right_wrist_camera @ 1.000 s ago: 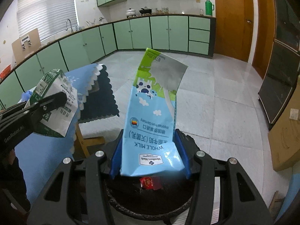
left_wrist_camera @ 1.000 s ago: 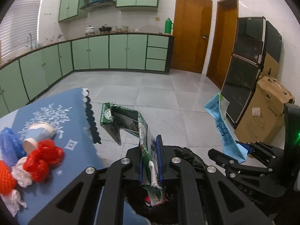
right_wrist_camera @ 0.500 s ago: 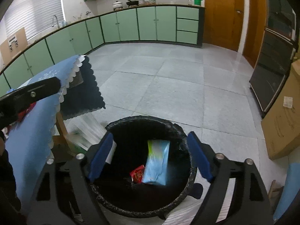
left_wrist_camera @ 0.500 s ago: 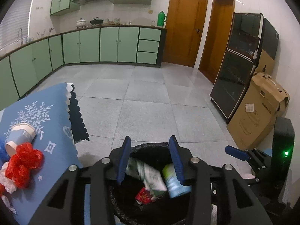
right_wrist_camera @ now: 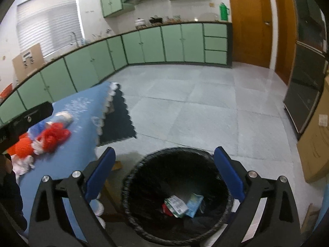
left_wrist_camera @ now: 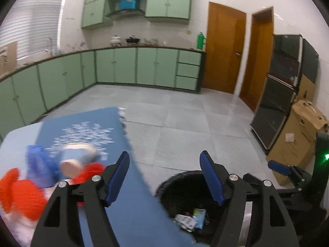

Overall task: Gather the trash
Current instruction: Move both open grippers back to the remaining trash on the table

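Note:
A black-lined trash bin (right_wrist_camera: pixel 144 185) stands on the floor beside the table; it also shows in the left wrist view (left_wrist_camera: pixel 174 187). Inside lie a green carton (right_wrist_camera: pixel 176 203), a blue milk carton (right_wrist_camera: pixel 194 202) and a red wrapper (right_wrist_camera: pixel 167 209). My right gripper (right_wrist_camera: pixel 164 175) is open and empty above the bin. My left gripper (left_wrist_camera: pixel 164 177) is open and empty, over the table's edge next to the bin. On the blue tablecloth (left_wrist_camera: pixel 86 131) lie red mesh wraps (left_wrist_camera: pixel 22 193), a blue mesh wrap (left_wrist_camera: pixel 37 168) and a paper cup (left_wrist_camera: pixel 76 160).
Green cabinets (left_wrist_camera: pixel 127 68) line the far wall. A cardboard box (left_wrist_camera: pixel 300 135) and a dark cabinet (left_wrist_camera: pixel 283 94) stand at the right. Tiled floor (right_wrist_camera: pixel 195 107) stretches beyond the bin. The left gripper's arm (right_wrist_camera: pixel 22 119) shows at the left of the right wrist view.
Both grippers opened and dropped their cartons into the bin. The left gripper has since swung left over the table, and both have lifted a little.

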Demonstrator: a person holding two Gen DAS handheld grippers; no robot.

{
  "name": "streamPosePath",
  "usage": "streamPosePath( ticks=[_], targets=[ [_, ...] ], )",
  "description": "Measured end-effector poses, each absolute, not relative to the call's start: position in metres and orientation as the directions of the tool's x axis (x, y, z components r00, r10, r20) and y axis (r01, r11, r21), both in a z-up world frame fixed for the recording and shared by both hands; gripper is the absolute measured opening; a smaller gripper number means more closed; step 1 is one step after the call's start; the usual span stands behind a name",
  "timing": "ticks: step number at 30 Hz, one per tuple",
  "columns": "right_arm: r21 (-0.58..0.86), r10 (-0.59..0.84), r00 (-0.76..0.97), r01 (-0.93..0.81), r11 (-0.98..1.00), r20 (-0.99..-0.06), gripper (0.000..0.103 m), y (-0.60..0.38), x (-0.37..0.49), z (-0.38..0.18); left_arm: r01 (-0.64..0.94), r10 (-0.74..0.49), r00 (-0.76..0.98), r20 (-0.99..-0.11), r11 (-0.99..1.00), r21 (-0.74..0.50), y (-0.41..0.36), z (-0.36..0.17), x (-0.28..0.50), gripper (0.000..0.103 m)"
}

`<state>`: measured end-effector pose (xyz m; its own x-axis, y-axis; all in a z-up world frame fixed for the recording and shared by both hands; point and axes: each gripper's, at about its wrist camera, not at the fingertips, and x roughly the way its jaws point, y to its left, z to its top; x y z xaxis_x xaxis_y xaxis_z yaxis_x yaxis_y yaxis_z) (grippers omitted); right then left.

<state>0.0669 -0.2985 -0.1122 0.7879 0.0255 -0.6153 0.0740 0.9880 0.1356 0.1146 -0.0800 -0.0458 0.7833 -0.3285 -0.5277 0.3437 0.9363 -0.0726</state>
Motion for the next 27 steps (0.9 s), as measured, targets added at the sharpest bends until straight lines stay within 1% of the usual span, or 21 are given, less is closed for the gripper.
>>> streamPosePath(
  ticks=[5, 9, 15, 18, 25, 26, 27],
  targets=[
    [0.143, 0.096, 0.800, -0.013, 0.990, -0.592, 0.094, -0.260, 0.075, -0.098, 0.224, -0.222, 0.826, -0.518, 0.973, -0.059, -0.024, -0.041, 0.099, 0.070],
    [0.145, 0.152, 0.796, -0.082, 0.986, -0.586, 0.094, -0.226, 0.084, -0.092, 0.093, -0.101, 0.850, -0.517, 0.995, -0.040, 0.029, -0.044, 0.088, 0.070],
    [0.133, 0.225, 0.785, -0.181, 0.974, -0.577, 0.094, -0.175, 0.093, -0.090, -0.068, 0.044, 0.851, -0.524, 0.997, -0.027, 0.092, -0.051, 0.075, 0.070],
    [0.126, 0.256, 0.775, -0.225, 0.966, -0.577, 0.094, -0.153, 0.096, -0.091, -0.118, 0.087, 0.844, -0.529, 0.993, -0.025, 0.111, -0.056, 0.068, 0.070],
    [0.123, 0.304, 0.761, -0.287, 0.950, -0.573, 0.093, -0.115, 0.106, -0.095, -0.148, 0.126, 0.839, -0.528, 0.989, 0.002, 0.123, -0.064, 0.061, 0.070],
    [0.122, 0.309, 0.759, -0.295, 0.948, -0.573, 0.090, -0.112, 0.108, -0.095, -0.151, 0.129, 0.839, -0.529, 0.989, 0.002, 0.125, -0.065, 0.059, 0.070],
    [0.118, 0.316, 0.753, -0.306, 0.945, -0.577, 0.083, -0.104, 0.111, -0.097, -0.154, 0.131, 0.838, -0.529, 0.988, 0.001, 0.126, -0.067, 0.059, 0.070]
  ],
)
